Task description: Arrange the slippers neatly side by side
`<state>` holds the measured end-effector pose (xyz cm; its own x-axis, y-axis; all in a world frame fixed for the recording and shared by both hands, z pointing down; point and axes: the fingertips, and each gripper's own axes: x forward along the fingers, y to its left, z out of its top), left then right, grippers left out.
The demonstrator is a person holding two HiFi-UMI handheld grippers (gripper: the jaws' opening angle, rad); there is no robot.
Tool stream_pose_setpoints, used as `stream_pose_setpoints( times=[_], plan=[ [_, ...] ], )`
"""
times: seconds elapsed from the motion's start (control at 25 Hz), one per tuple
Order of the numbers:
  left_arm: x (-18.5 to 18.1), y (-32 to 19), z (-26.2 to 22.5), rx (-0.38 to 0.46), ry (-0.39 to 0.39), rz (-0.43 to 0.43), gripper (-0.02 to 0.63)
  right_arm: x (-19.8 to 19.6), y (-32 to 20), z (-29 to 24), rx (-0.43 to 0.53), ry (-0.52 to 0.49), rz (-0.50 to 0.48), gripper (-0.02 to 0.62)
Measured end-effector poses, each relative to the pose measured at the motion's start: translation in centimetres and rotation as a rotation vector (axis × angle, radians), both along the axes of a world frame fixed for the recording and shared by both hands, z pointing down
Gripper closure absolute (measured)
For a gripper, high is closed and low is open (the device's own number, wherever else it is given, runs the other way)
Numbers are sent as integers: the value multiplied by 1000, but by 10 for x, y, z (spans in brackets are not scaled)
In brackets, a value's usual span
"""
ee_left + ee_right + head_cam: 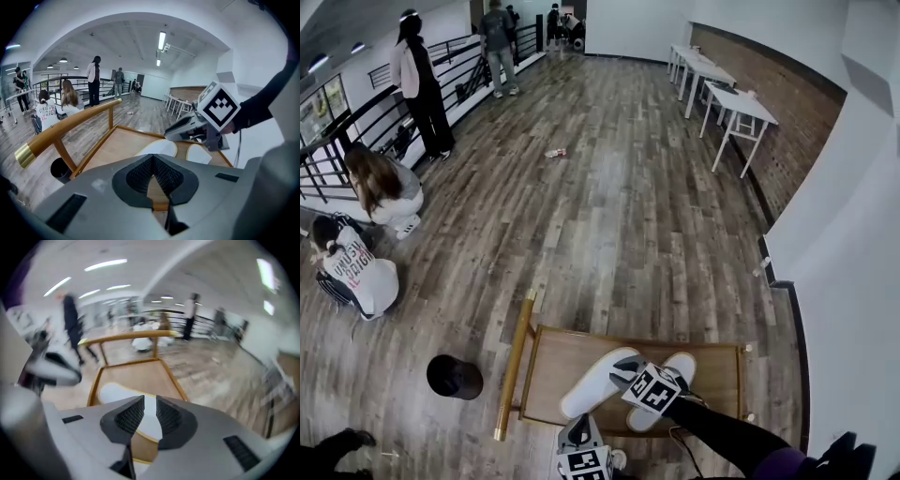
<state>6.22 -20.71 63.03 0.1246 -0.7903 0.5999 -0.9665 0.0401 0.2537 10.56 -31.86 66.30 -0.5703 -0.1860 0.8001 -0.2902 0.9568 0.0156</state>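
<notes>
White slippers lie side by side on wooden cart (637, 334), both slanting far-right: left slipper (592, 382), right slipper (682, 361). Right gripper (621, 367) hovers low over them; fingers (129, 416) slightly spread, white slipper seen through gap, pinching nothing. Left gripper (578, 428) at cart's near edge; fingers (140, 176) pressed together at tips, empty. Handle (514, 366) runs along cart's left side. Black bin (455, 376) on floor, left of cart.
</notes>
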Motion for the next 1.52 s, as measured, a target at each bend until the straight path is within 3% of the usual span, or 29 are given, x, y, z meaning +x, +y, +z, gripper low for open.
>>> stream_pose_setpoints(
  times=[0.08,0.16,0.36,0.52,0.68,0.88,1.04,1.16,1.28,1.44,1.52],
  plan=[
    [-5,-3,0,6,2,-15,607,16,-10,4,-220,-139,479,541],
    [-14,-5,4,13,-4,-32,607,25,-5,9,-392,-235,804,498],
    [-31,-6,-2,21,-22,-43,607,29,8,35,-650,-298,1219,423],
    [-36,-4,4,43,-22,-57,607,31,8,53,-718,-290,1373,423],
    [-39,0,0,15,-18,-47,607,31,8,67,-706,-225,1427,423],
    [-51,-1,2,24,-19,-67,607,29,9,74,-645,-158,1397,428],
    [-57,-4,5,39,-24,-86,607,29,12,76,-659,-139,1369,580],
    [-55,-2,13,32,-17,-75,607,26,12,74,-654,-126,1322,587],
    [-51,-4,8,26,-7,-63,607,27,10,68,-636,-103,1234,589],
    [-51,-7,3,24,-7,-62,607,28,5,58,-552,-20,974,589],
    [-52,-7,4,25,-5,-61,607,27,6,56,-556,2,884,589]
  ],
)
